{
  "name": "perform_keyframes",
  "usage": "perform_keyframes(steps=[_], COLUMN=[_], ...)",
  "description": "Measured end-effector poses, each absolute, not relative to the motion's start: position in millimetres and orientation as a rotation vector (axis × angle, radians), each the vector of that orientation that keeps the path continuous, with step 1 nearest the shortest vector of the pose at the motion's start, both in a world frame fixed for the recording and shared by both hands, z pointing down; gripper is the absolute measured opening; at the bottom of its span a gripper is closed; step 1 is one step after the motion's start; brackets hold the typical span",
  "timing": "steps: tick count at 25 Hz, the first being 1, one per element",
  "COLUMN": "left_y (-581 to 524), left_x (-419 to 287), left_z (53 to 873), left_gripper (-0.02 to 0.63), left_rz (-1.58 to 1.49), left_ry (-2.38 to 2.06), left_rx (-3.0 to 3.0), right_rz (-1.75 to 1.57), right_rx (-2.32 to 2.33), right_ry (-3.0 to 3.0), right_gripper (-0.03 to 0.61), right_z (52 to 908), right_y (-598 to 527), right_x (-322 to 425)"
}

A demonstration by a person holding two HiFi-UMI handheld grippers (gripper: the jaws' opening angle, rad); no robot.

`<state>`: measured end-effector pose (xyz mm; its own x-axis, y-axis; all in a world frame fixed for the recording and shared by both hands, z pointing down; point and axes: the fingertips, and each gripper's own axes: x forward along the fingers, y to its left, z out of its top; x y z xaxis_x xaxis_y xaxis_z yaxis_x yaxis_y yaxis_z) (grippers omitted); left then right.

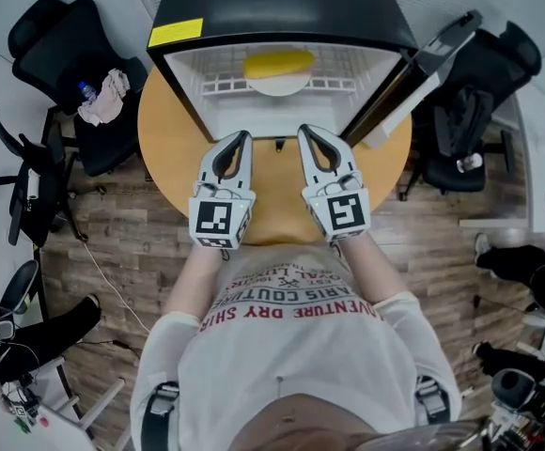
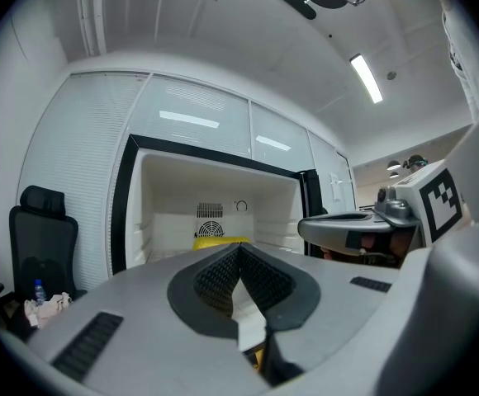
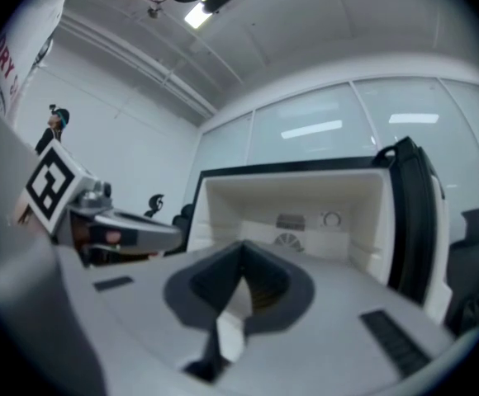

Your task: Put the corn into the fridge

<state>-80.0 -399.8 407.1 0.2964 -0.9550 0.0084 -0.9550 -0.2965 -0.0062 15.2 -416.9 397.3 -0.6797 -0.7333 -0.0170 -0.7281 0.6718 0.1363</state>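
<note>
The yellow corn (image 1: pixel 278 63) lies on a white plate (image 1: pixel 277 85) on the wire shelf inside the open mini fridge (image 1: pixel 282 7); in the left gripper view the corn (image 2: pixel 220 242) peeks over the jaws. My left gripper (image 1: pixel 243 139) and right gripper (image 1: pixel 306 132) hover side by side just in front of the fridge opening, pointing into it. Both are shut with nothing between the jaws. In its own view the left gripper (image 2: pixel 239 251) has its tips meeting; the right gripper (image 3: pixel 241 271) looks the same.
The fridge stands on a round wooden table (image 1: pixel 164 130). Its door (image 1: pixel 423 69) is swung open at the right. Black office chairs stand at the left (image 1: pixel 66 45) and right (image 1: pixel 470 111); the left one carries a bottle and a crumpled cloth (image 1: pixel 103 97).
</note>
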Motion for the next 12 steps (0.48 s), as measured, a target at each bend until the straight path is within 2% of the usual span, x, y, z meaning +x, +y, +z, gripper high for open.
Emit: perform_keyframes(steps=[12], left_y=[-404.1], left_x=[-82.5], left_z=[415.4], left_gripper=[0.028], left_rz=[-0.066], left_ry=[1.908], left_rx=[-2.522], right_rz=[-0.104], right_rx=[1.168], right_ry=[-2.798], right_gripper=[0.029], right_z=[414.6], right_y=[-420.8], right_x=[1.9])
